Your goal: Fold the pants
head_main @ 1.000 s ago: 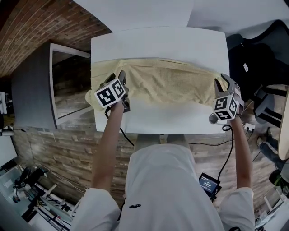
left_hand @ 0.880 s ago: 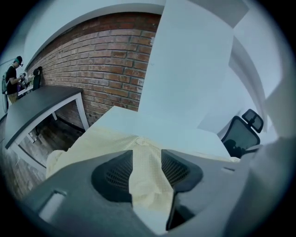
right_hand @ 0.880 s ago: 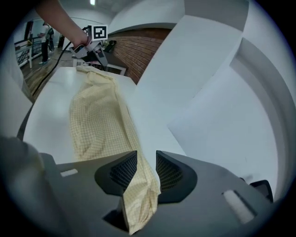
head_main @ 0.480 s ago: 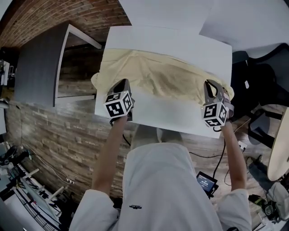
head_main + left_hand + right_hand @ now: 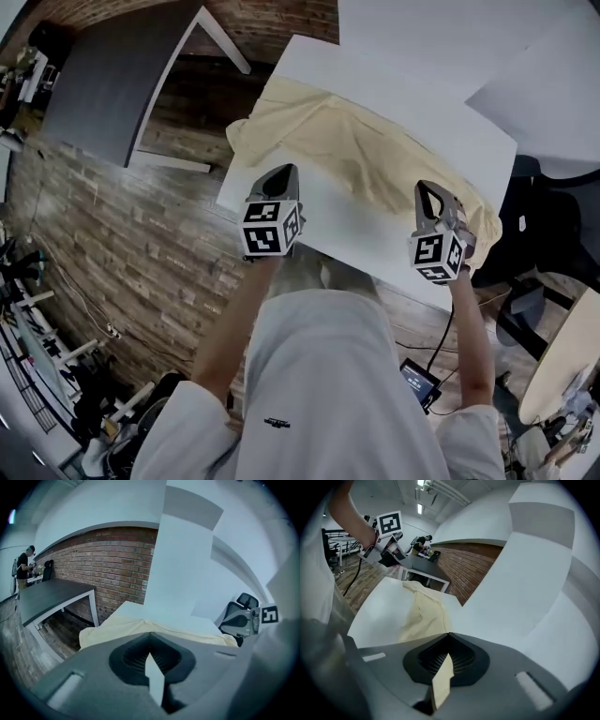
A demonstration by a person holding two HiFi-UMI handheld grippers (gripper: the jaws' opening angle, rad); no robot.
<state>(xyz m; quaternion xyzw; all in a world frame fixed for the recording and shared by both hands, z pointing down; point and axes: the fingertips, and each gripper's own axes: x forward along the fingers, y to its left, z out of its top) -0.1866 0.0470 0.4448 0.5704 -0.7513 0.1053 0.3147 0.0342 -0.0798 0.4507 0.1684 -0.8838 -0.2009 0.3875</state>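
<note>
- Over the last second both sets of jaws have just been closing. The left gripper (image 5: 278,172) and right gripper (image 5: 429,189) stood spread at the near edge of the pants (image 5: 356,150) and are now clenched on it.
- Right gripper: a yellow strip of cloth is pinched between its jaws.
- Left gripper: a paler strip sits between its jaws, and the cloth peaks up right at its tips.
- The pants lie ahead of both tools, stretched from one set of tips to the other across the white table (image 5: 361,234).
- Judgement: with the near edge secured at both ends, the fold away from the person can likely begin.
- Count: one pair of pants, two grippers, one white table, one grey table (image 5: 103,84) off beyond the left gripper.
</note>
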